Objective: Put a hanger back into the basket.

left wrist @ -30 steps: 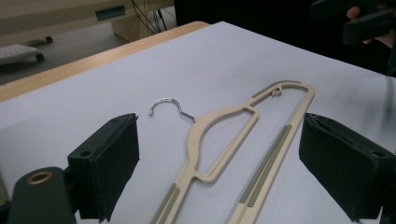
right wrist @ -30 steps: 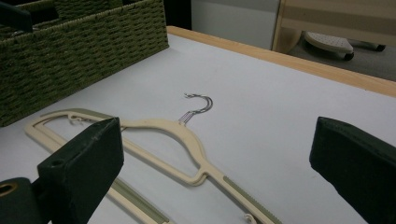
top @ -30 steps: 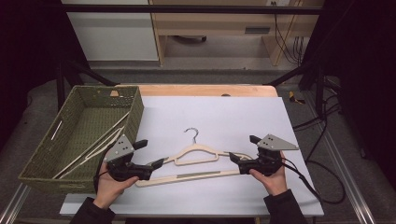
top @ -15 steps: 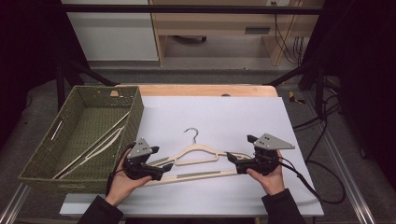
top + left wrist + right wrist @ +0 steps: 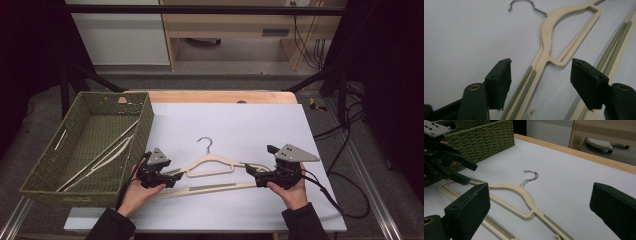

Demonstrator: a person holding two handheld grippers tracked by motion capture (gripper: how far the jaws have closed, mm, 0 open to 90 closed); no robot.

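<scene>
On the white counter [image 5: 240, 125], the left tool [image 5: 541, 82] had just been closing around the cream hanger's [image 5: 210, 165] arm, not yet gripping; the right tool [image 5: 541, 215] gaped open, so clamping seemed next.

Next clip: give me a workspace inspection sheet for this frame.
Surface: white sheet over a wood-edged table, bare apart from the hanger.
Job's things: cream hanger lying flat, metal hook pointing away.
Clutter: green woven basket at left, pale hangers inside.
Grippers: left gripper has just been closing; its open fingers straddle the hanger's shoulder without touching. Right gripper open at the other shoulder.
Cables: black cable trails from the right gripper.
Surroundings: dark frame, cabinets behind.
</scene>
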